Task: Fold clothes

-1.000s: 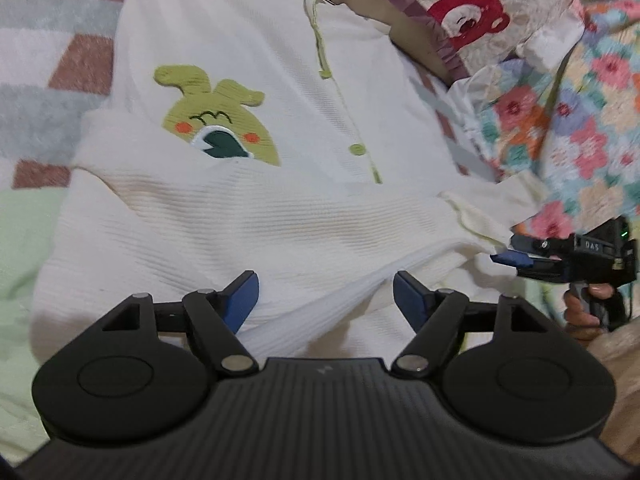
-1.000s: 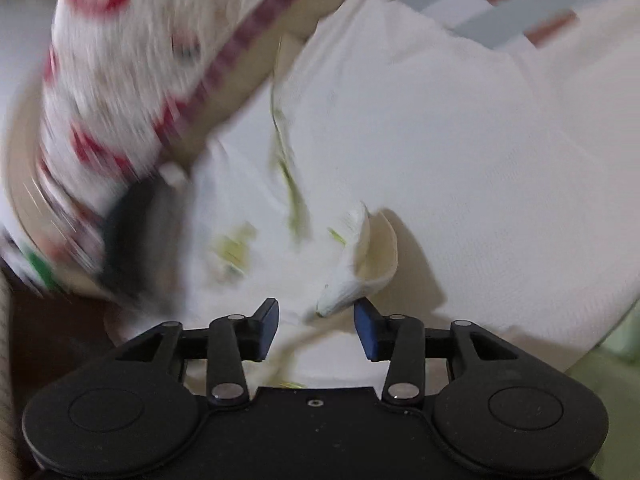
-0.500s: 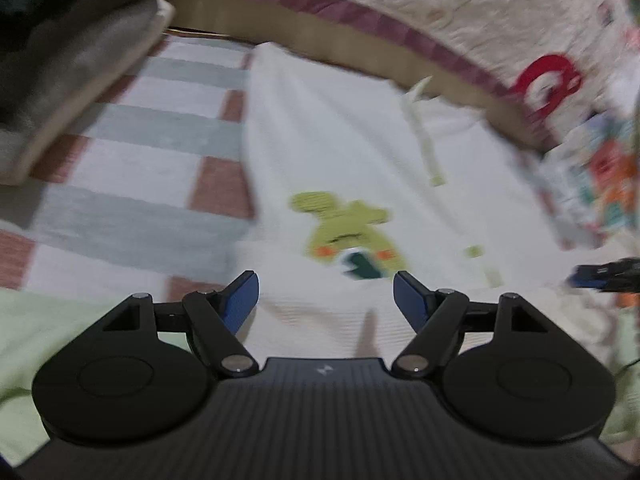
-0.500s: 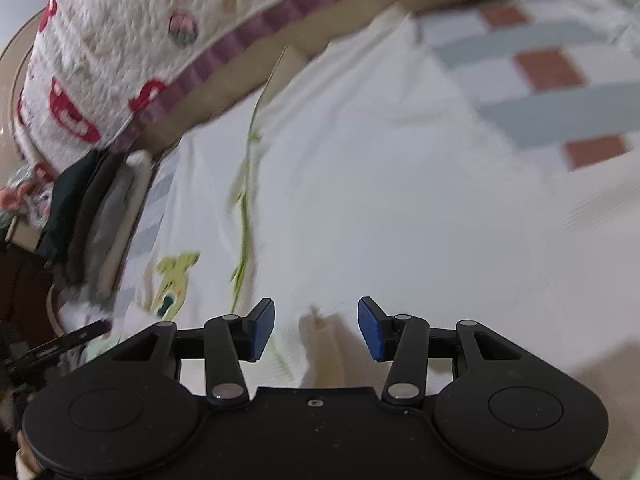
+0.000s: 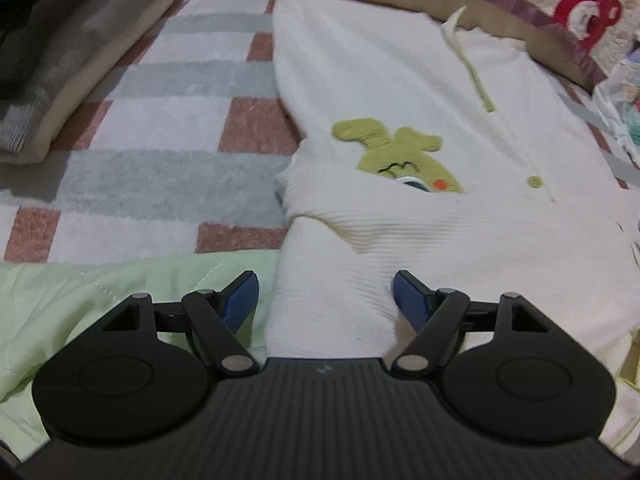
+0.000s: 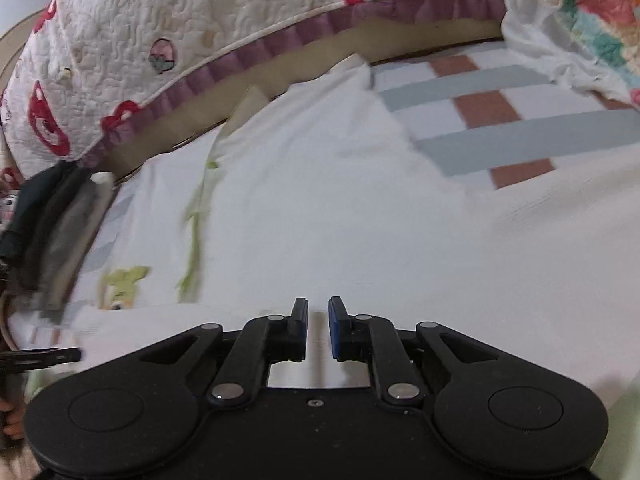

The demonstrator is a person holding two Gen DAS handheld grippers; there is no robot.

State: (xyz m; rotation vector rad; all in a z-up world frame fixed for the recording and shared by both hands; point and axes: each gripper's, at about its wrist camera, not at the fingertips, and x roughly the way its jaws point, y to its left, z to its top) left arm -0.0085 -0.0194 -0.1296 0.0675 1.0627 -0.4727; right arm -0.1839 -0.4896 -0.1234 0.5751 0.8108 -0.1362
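The shirt (image 5: 400, 92), white with a green cartoon patch (image 5: 396, 160) and a green-trimmed placket, lies spread on the checked blanket (image 5: 160, 120), collar far from the fingers and its near end folded up over the lower front, so the fold edge crosses just ahead of both tools. One fold looks done; the step in hand seems to be taking hold of the near folded part for the next fold.

The left gripper (image 5: 324, 292) stands wide apart, blue pads (image 5: 240, 296) clear of cloth on their inner faces as far as I can tell. The shirt's near left edge runs between them: the left pad is over the pale green sheet (image 5: 100, 292), the right pad over the white knit. It grips nothing.

The right gripper (image 6: 318, 328) has just been closing; its jaws are now drawn to a narrow slit, pads nearly parallel. White cloth fills the view beneath and beyond them, and a faint ridge shows in the slit, but whether the pads pinch a tuck of shirt I cannot tell. The picture is motion-blurred.

In the right view the other tool's tip (image 6: 40, 356) shows at the far left, well apart from these fingers.

The next move, I judge, calls for the left fingers to drop onto the edge and close, matching the right, then both to lift together so the layers do not slip or skew.
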